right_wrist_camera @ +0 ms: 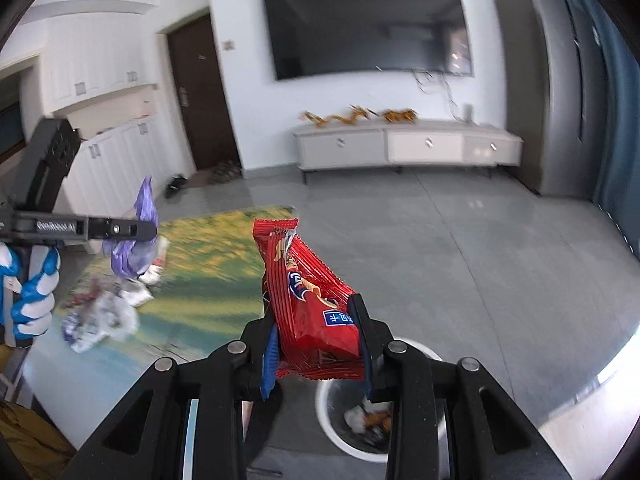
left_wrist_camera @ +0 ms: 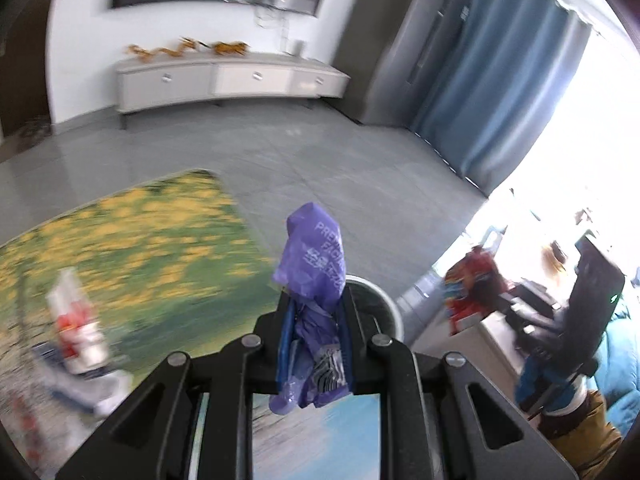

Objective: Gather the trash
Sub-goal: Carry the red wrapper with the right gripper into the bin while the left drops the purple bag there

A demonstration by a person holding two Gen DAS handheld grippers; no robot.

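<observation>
A living room with grey floor tiles, a wall television (right_wrist_camera: 366, 26) and a low white cabinet (right_wrist_camera: 408, 146) at twelve o'clock forms the backdrop; a table with a yellow-flowered cover (left_wrist_camera: 132, 256) stands nearer.

The left gripper (left_wrist_camera: 314, 322) is clamped on a crumpled purple wrapper (left_wrist_camera: 314, 264), which stands up between the two fingers and pokes out above their tips, with its lower end hanging behind them. In the right wrist view this gripper (right_wrist_camera: 140, 230) shows side-on at nine o'clock.

The right gripper (right_wrist_camera: 316, 328) is closed on a red snack packet (right_wrist_camera: 310, 292), pinched near its lower end, most of it rising beyond the fingertips toward eleven o'clock. A white bin (right_wrist_camera: 332, 428) with scraps inside sits on the floor just below this gripper, at six o'clock.

More litter (right_wrist_camera: 100, 316) lies on the table cover at nine o'clock, blurred.
</observation>
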